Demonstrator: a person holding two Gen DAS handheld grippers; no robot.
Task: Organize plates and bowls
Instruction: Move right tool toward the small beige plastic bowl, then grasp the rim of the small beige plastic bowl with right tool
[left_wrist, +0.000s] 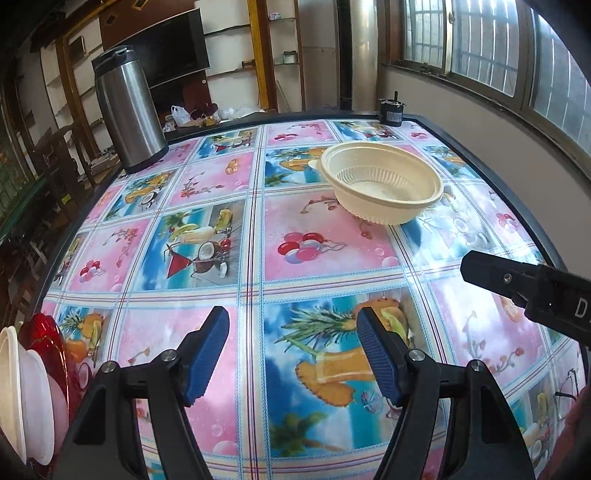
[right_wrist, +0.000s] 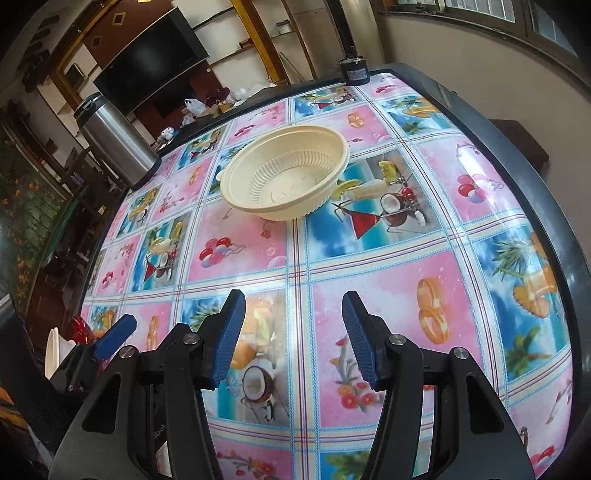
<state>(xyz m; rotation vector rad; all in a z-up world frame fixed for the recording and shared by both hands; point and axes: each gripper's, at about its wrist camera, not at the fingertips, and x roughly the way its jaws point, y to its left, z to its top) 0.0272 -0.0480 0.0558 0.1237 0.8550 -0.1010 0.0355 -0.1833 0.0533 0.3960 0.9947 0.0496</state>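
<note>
I have both grippers hanging over the worktop (left_wrist: 258, 221), angled down at its bright oilcloth of fruit and balloon squares. My left gripper (left_wrist: 291, 354) stands partly open, blue pads well apart, with only the cloth showing between them. My right gripper (right_wrist: 293, 336) is open too, a little narrower, and it holds nothing.

The cream bowl (left_wrist: 382, 182) sits upright toward the far side of the worktop, well ahead of both grippers. Its inside is ribbed and it looks empty. From the right wrist it lies ahead and slightly left of centre; from the left wrist it lies ahead and to the right.

At the near left edge in the left view I see a stack (left_wrist: 26, 398) standing on edge: white plates or bowls in front, a red dish (left_wrist: 44, 343) behind them. It is cut off by the frame, so I cannot tell what holds it up. In the right view the same stack peeks out behind the left gripper's blue finger.

A steel flask (left_wrist: 127, 110) stands at the far left corner of the worktop. A small black device (left_wrist: 391, 110) sits on the far edge, beyond the bowl. In the left view the right gripper's black body enters from the right.
</note>
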